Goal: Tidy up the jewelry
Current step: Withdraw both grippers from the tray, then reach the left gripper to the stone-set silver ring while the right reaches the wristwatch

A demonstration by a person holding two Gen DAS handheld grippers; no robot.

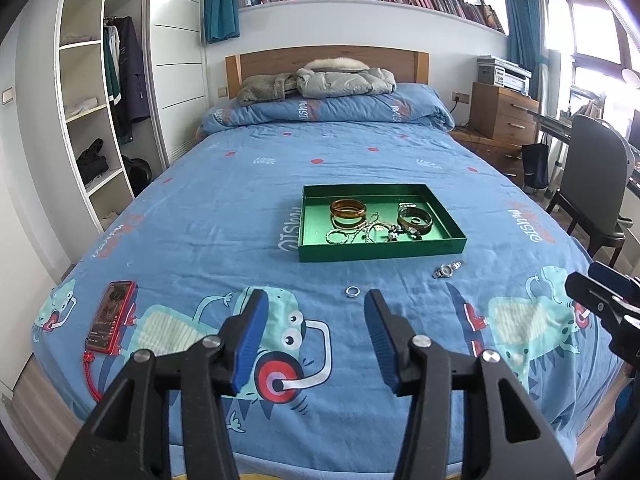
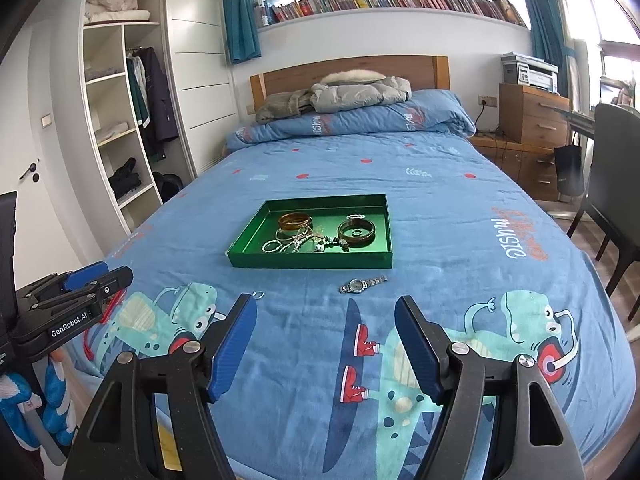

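Left gripper (image 1: 316, 308) wide open, empty, low over the bed, lined up just short of the small ring (image 1: 353, 291). Wristwatch (image 2: 362, 284) lies loose before the green tray (image 2: 248, 258) holding bangles. Right gripper (image 2: 326, 316) likewise agape, empty, aimed toward the watch, probably the next pickup.

Before me is a bed (image 1: 224, 208) with a blue cartoon sheet. On it lie a green tray (image 1: 380, 250), a watch (image 1: 448, 269), a ring (image 1: 353, 291) and a red phone (image 1: 112, 316).

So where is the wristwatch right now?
The wristwatch lies on the blue bedspread, outside the green tray, just in front of its near edge; the small ring lies to its left.
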